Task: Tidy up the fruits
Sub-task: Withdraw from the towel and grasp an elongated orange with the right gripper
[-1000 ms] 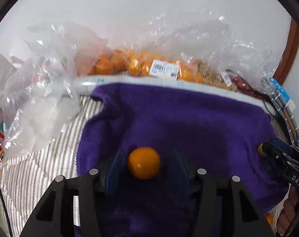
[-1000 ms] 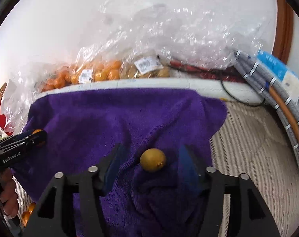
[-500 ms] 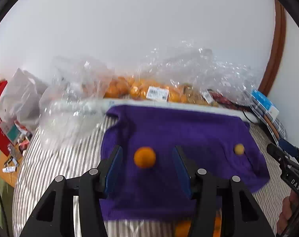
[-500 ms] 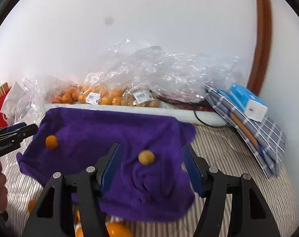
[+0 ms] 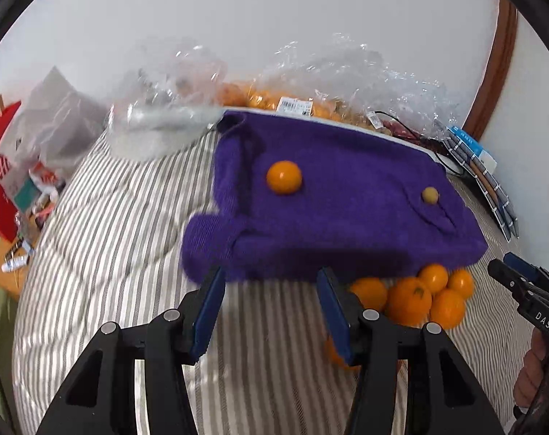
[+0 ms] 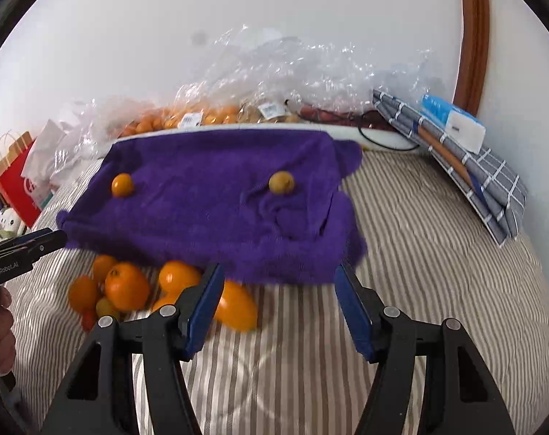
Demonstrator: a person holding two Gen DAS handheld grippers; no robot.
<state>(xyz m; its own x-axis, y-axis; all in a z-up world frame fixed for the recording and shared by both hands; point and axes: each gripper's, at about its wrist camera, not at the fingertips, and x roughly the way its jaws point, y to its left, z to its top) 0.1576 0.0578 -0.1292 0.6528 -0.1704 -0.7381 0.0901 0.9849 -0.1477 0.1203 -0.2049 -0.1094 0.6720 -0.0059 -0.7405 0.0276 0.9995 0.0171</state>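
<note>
L wrist: left tool (image 5: 271, 304) open, empty; 1 s ago straddled orange fruit (image 5: 284, 177), now pulled back, fruit left on purple towel (image 5: 347, 217) on striped bed (image 5: 111, 253). Orange pile (image 5: 416, 299) now visible at towel's near edge.

R wrist: right tool (image 6: 280, 302) open, empty; also backed off yellowish fruit (image 6: 281, 182), which sits on towel. Left tool at frame's left edge.

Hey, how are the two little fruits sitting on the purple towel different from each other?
The orange fruit is bright orange and glossy; the yellowish fruit is duller, yellow-brown. The orange fruit looks a little larger than the yellowish fruit. The orange fruit rests on the towel's smoother left part, the yellowish fruit beside a wrinkled fold on the right. Both are small, round, lying loose on the purple towel, with no gripper touching them.
</note>
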